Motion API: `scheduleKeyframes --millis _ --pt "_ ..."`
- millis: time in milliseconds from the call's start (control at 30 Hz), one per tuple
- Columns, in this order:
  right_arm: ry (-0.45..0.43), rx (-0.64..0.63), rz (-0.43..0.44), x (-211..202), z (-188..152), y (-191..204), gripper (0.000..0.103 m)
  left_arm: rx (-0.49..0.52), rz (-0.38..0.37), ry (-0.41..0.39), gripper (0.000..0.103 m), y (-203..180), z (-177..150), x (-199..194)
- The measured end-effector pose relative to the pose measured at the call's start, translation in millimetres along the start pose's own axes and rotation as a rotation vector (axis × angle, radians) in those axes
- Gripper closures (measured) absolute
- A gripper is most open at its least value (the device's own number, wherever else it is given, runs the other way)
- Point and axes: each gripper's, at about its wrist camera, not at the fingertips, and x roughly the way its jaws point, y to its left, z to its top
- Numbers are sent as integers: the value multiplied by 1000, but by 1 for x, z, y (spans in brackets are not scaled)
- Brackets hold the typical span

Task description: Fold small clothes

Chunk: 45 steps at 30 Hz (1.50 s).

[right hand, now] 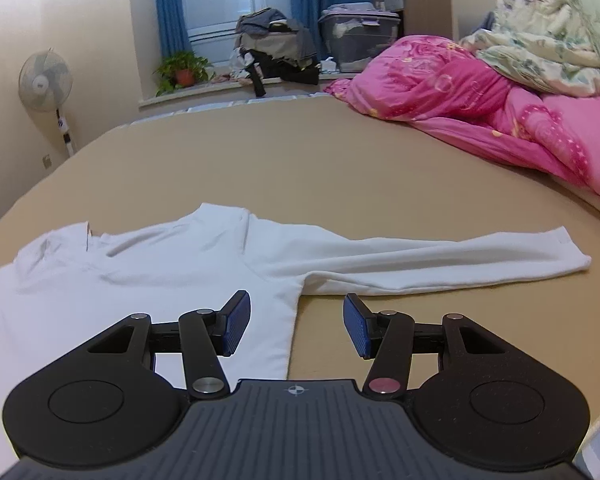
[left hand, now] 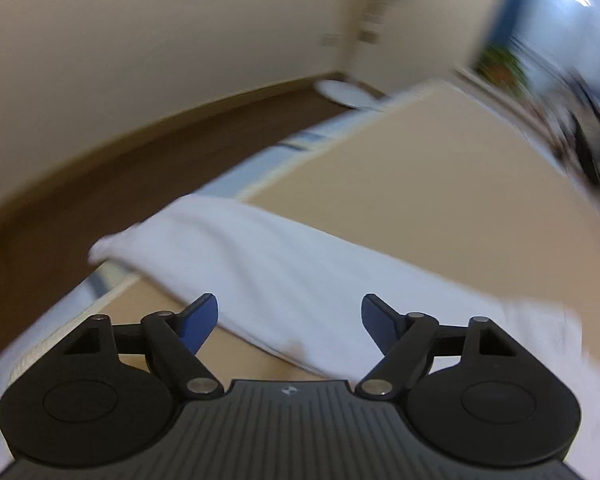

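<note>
No readable labels anywhere. Left gripper (left hand: pixel 290 320) hangs over one sleeve (left hand: pixel 228 248) of the white shirt (right hand: pixel 148 264), jaws spread, holding nothing. Right gripper (right hand: pixel 297 326), also spread and holding nothing, hovers at the shirt's side edge on the tan bed (right hand: pixel 340 168).

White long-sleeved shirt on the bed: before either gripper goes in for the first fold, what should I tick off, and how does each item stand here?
1. Left gripper open and empty: ok, fingers apart, nothing between them.
2. Right gripper open and empty: ok.
3. White shirt lying flat on the tan bed sheet: ok, only light wrinkles.
4. Sleeve spread out straight to the side: ok in the right wrist view.
5. Other sleeve laid out: cannot tell, the left wrist view is motion-blurred.
6. Pink quilt apart from the shirt: ok, bare sheet lies between them.
</note>
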Motion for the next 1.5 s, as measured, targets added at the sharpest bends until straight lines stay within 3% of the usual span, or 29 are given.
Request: scheduleKeyframes --millis 67,133,200,433,567,600,733,833,933,1000,1033,1067,1133,1200,1267,1433,1500 --pt "3 -20 8 3 -1 6 49 -112 37 9 32 29 8 9" --pt "8 -41 17 6 -1 12 49 -183 62 25 33 49 15 16" --pt "10 -56 29 9 -1 18 49 -239 61 50 41 63 18 25" --pt "21 -92 62 13 -3 30 49 -283 91 98 80 72 17 48" --pt "25 -92 74 13 -2 30 49 -272 111 84 99 63 13 50" --pt "27 -90 77 12 -2 29 49 -260 122 70 99 58 13 47" --pt "34 -80 90 11 -1 28 49 -65 153 -97 101 4 16 20" --pt "36 -85 103 11 -2 28 53 109 10 -250 101 -69 1 -22" --pt "44 -90 108 14 -3 30 62 350 -260 -349 101 -161 -51 -74" --pt "49 -91 99 17 -5 31 62 534 -487 -327 97 -215 -102 -106" --pt "51 -91 94 18 -6 31 62 648 -610 -269 85 -239 -130 -119" --pt "54 -89 88 19 -7 31 62 721 -689 -226 77 -253 -150 -127" --pt "62 -82 81 21 -8 31 62 774 -754 -203 77 -261 -173 -138" --pt "63 -78 79 20 -10 32 62 799 -734 -201 77 -258 -169 -134" --pt "55 -82 87 18 -11 33 62 743 -646 -207 77 -244 -143 -118" --pt "23 -101 148 13 -9 49 68 549 -319 -159 78 -200 -62 -65" --pt "21 -99 169 19 -4 66 68 495 -243 -133 78 -183 -38 -50"
